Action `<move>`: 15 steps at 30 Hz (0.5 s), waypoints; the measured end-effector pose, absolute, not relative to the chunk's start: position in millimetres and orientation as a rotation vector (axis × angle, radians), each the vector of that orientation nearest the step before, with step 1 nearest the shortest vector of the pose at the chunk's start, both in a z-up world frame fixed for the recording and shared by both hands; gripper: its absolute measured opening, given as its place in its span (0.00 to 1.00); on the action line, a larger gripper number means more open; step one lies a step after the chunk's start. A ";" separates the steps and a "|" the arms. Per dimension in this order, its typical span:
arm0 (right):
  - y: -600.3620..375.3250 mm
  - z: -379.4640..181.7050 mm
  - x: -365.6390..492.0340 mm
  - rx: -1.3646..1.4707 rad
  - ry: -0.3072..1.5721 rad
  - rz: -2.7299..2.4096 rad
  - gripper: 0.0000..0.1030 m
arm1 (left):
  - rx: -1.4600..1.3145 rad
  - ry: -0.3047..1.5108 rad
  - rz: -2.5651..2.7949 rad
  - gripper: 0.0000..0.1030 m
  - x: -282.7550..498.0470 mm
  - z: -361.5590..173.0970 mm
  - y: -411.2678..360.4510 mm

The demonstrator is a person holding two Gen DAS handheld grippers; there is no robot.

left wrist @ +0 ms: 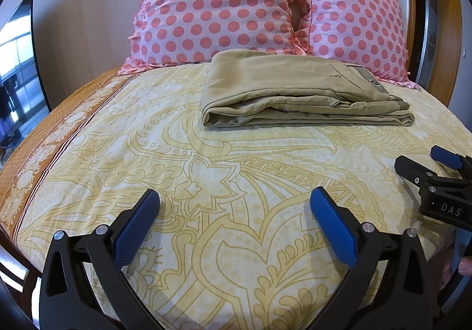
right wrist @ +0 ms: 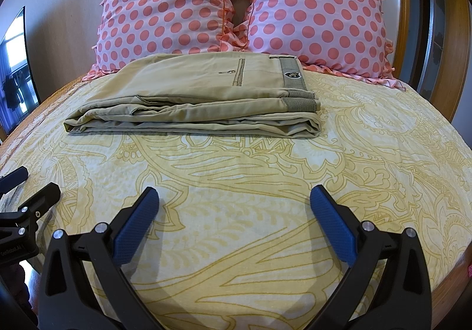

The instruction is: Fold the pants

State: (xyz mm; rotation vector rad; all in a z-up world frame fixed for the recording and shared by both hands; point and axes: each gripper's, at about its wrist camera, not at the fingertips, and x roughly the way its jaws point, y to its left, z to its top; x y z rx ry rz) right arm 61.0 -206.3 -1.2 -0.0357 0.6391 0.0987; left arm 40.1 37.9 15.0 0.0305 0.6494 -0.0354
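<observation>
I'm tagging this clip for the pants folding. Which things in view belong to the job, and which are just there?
Job:
pants, already folded in a flat stack
left tool, open
right tool, open

Just there:
two dotted pillows behind the pants
bedsheet beneath them

You can read "DAS" on the right gripper (left wrist: 442,166) body; "GenRobot.AI" on the left gripper (right wrist: 22,182) body.

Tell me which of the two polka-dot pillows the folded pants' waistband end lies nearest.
The right pillow. The folded pants have their striped waistband and badge at the right end, just in front of that pillow; the left pillow stands behind the plain folded end.
</observation>
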 end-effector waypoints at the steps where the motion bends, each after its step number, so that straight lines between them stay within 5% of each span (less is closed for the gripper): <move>1: -206.3 -1.2 61.0 -0.036 0.639 0.099 0.98 | 0.032 0.650 -0.037 0.99 39.4 14.6 38.6; 15: -206.1 -1.4 61.1 -0.035 0.638 0.098 0.98 | 0.031 0.649 -0.035 0.99 38.6 13.5 32.8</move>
